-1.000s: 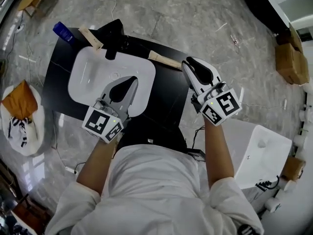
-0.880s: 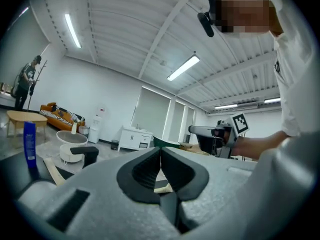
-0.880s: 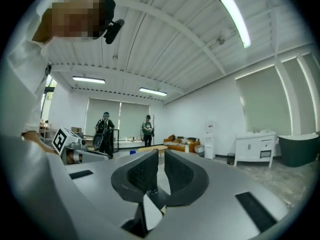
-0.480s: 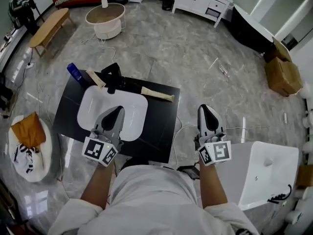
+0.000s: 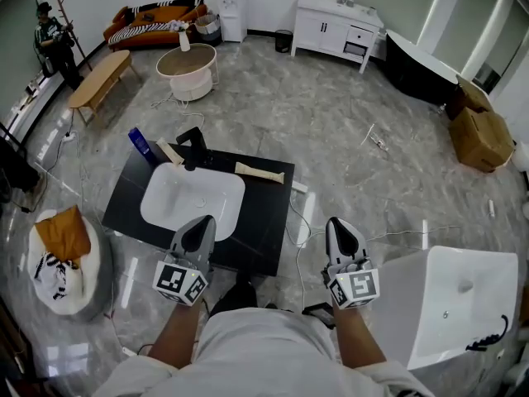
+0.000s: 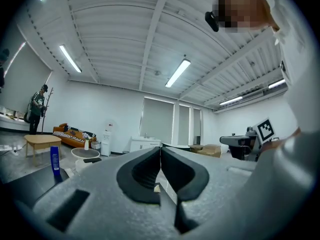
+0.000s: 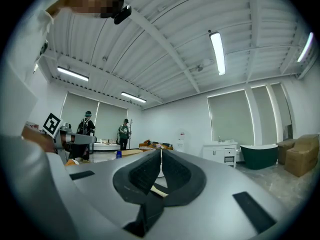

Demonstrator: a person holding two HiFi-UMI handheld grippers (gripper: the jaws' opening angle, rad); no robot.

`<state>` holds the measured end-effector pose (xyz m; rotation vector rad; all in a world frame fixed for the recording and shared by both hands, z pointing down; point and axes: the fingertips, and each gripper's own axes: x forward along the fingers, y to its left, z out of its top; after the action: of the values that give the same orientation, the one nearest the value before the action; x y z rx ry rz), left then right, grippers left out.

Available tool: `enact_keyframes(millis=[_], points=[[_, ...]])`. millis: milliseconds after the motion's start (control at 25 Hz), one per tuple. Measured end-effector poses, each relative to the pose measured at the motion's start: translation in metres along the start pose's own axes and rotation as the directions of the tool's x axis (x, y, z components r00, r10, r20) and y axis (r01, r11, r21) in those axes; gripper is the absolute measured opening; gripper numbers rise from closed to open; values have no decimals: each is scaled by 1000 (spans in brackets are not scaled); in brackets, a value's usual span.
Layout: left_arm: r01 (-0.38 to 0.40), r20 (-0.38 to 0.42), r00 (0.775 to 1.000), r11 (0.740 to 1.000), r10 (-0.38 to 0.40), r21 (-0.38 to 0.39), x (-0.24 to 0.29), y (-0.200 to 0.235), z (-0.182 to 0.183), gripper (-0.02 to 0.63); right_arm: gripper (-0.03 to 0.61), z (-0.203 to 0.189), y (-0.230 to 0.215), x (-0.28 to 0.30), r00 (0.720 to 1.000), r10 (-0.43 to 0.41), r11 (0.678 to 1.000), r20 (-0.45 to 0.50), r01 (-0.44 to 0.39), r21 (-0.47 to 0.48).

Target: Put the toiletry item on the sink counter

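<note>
Grey marble floor (image 5: pixel 331 131) fills this large room, and on it stands the black bench (image 5: pixel 269 217), with one white basin (image 5: pixel 192 198) sunk in it and one black tap (image 5: pixel 195 145) behind the basin. On the bench I count three loose things. One blue bottle (image 5: pixel 139 141) stands upright at the far left corner. The left beige piece (image 5: pixel 170 152) lies just beside the tap, and the right beige piece (image 5: pixel 259 173) lies flat on the other side of the tap.

I judge the right beige piece to be the toiletry item, though I cannot tell what it is. It rests on the bench, well apart from both tools, so the placing looks done.

I hold two grippers low and close to my body, I think to keep them clear of the bench. In the head view the left gripper (image 5: pixel 202 222) shows at the near edge of the basin, and the right gripper (image 5: pixel 341 222) over the floor beside the bench. The fingers of both are pressed together, with nothing between them.
</note>
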<state>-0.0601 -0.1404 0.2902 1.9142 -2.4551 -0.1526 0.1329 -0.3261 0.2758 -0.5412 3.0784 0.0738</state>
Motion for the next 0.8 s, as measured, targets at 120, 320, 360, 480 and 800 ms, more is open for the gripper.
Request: enact_keyframes(millis=[120,320,360,480,800], points=[[6,-9,1000,1000,-6,7,-24,-27,-3,18,20,-6,16,-21,999,53,998,8,-54,37],[17,-21,1000,1000,-17,14,-55,-53,-10,18,20,-18,46,-38,994,107,990,16,-108,94],[16,-21,1000,1000,-16,11,-60,-56,-11,18,20,-21,55,-39,993,115,988,13,-116,102],[23,-22,999,1000,-23,1,-71,-62,-15,18,20,-31,86,-41,989,148,982,-9,-146,119],[113,-54,992,992,-116,-46,-100,-57,-23,18,20,-34,152,-36,982,181,976,-62,-171,138]])
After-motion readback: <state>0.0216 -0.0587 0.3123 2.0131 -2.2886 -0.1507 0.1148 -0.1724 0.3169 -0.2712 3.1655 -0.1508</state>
